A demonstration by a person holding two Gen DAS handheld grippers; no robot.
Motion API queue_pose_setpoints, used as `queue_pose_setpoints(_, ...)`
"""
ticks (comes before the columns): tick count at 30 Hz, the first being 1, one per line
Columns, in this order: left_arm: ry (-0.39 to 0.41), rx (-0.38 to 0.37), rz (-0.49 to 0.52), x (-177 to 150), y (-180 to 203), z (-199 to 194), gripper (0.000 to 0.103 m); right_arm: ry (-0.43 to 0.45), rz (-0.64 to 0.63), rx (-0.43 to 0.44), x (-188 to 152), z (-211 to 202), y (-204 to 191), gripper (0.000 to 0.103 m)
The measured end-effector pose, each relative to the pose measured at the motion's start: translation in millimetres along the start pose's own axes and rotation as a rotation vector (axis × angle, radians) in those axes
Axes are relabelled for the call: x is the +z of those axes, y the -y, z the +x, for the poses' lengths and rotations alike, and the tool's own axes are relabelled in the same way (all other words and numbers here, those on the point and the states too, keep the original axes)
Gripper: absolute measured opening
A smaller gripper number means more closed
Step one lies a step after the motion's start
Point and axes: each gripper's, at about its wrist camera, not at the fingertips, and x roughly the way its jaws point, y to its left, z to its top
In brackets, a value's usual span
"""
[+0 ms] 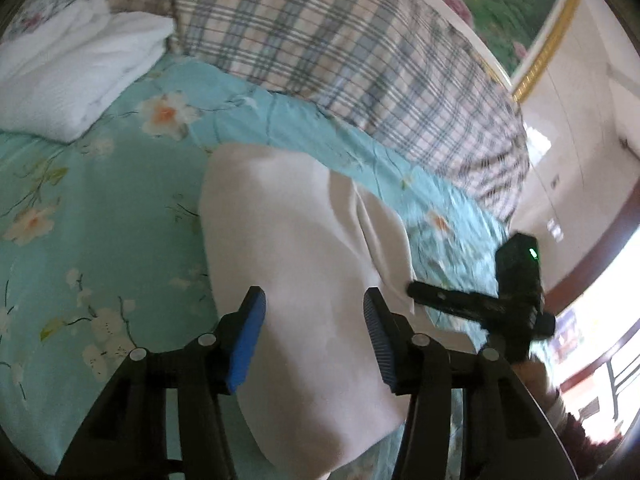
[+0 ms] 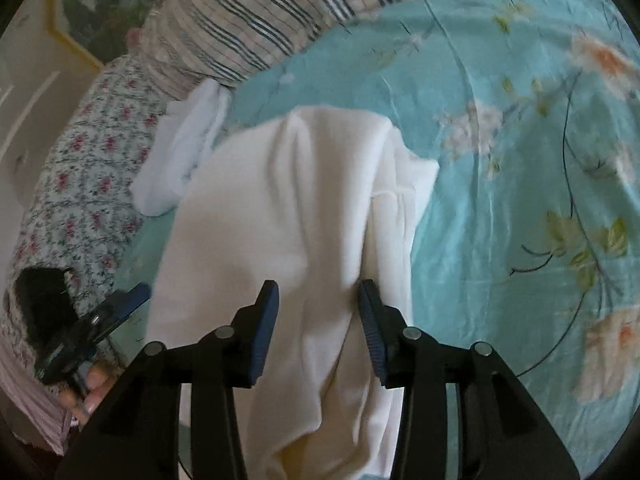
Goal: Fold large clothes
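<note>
A cream-white garment (image 1: 304,280) lies partly folded on a bed, spread over a teal floral bedsheet (image 1: 100,200). Both pairs of tongs hang just above it, pointing down at the cloth.

The left tongs (image 1: 314,312) stand partly open, blue pads apart, with nothing pinched between them; the garment shows through the gap underneath. In the right wrist view, the right tongs (image 2: 318,308) are likewise partly open and grip nothing, poised over a lengthwise crease in the same garment (image 2: 288,220). The right tongs also appear at the right edge of the left wrist view (image 1: 414,290), their tip at the garment's edge; whether it touches the cloth cannot be told.

A folded white cloth (image 1: 72,76) rests near the head of the bed, apart from the garment. Behind it lies a plaid quilt (image 1: 340,48), bunched along the far side. A small-flowered cover (image 2: 80,184) runs along the left of the right wrist view. A gold-framed flower picture (image 1: 512,4) hangs on the wall beyond.
</note>
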Motion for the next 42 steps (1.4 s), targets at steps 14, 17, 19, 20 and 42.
queue_pose_setpoints(14, -0.061, -0.026, 0.097, 3.1, 13.1, 14.0, 0.050, 0.082, 0.039, 0.097, 17.8, -29.7, 12.5, 0.004)
queue_pose_setpoints(17, -0.113, -0.049, 0.119, -10.4, 18.9, 36.1, 0.050, 0.034, 0.026, -0.012, 12.9, -11.6, 21.8, 0.004)
queue_pose_setpoints(19, -0.119, -0.019, 0.142, -20.4, 26.2, 49.1, 0.050, 0.022, 0.068, -0.028, 8.3, -3.2, 35.3, 0.004)
queue_pose_setpoints(20, -0.122, -0.005, 0.163, -25.2, 30.3, 55.6, 0.049, 0.022, 0.088, -0.040, 6.2, 0.3, 39.9, 0.004)
queue_pose_setpoints(42, -0.178, 0.077, 0.160, 100.8, -18.1, 125.6, 0.031, -0.031, 0.033, -0.101, -1.3, 36.4, -2.7, 0.000)
